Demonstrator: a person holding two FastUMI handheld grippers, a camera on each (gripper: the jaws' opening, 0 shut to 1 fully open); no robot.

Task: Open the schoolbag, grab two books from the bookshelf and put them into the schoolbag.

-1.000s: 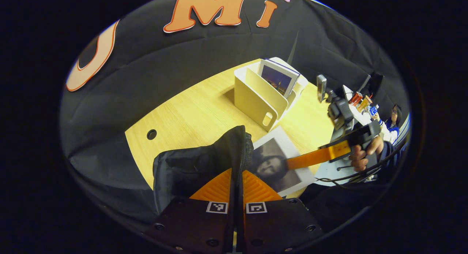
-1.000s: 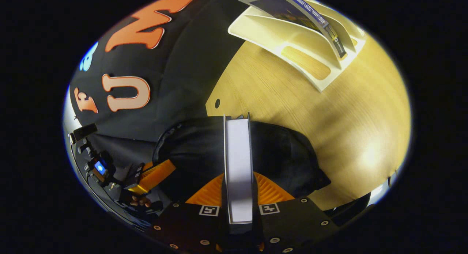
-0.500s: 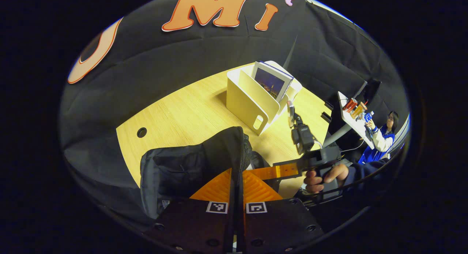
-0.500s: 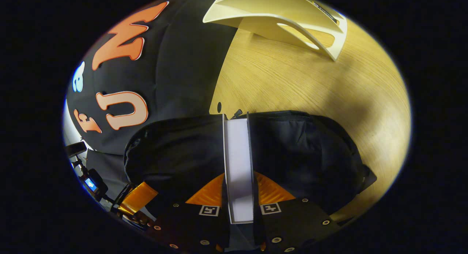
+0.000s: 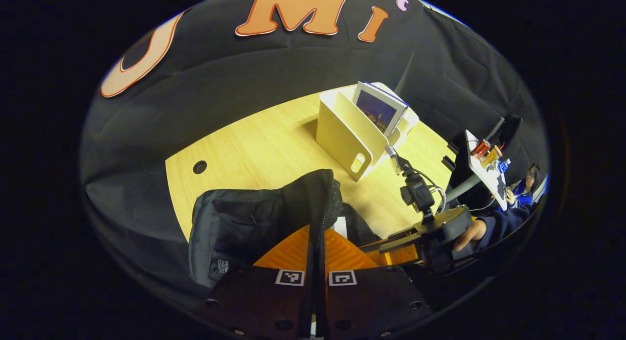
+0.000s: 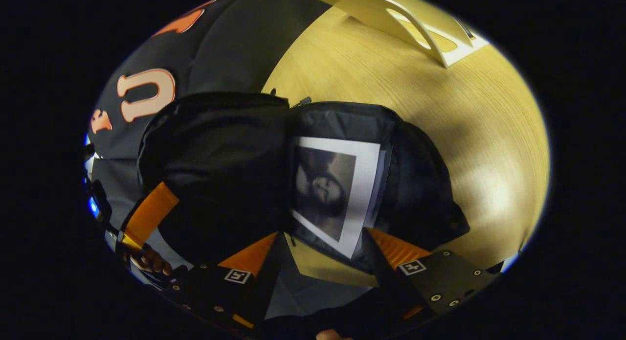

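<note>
The black schoolbag lies on the wooden table, and my left gripper is shut on the zipper edge of its raised flap. In the right gripper view the schoolbag gapes open. A book with a portrait cover lies inside it. My right gripper stands open just in front of that book, its fingers apart on either side. The cream bookshelf stands farther back and holds a second book with a dark cover. The right gripper and the hand holding it show beside the bag.
The bookshelf sits at the top of the right gripper view, with bare table between it and the bag. A cable hole marks the table's left part. A side desk with small items and a seated person stand far right.
My right gripper has opened and let go of the portrait book, which now lies flat inside the open bag. My left gripper keeps its hold on the flap.
</note>
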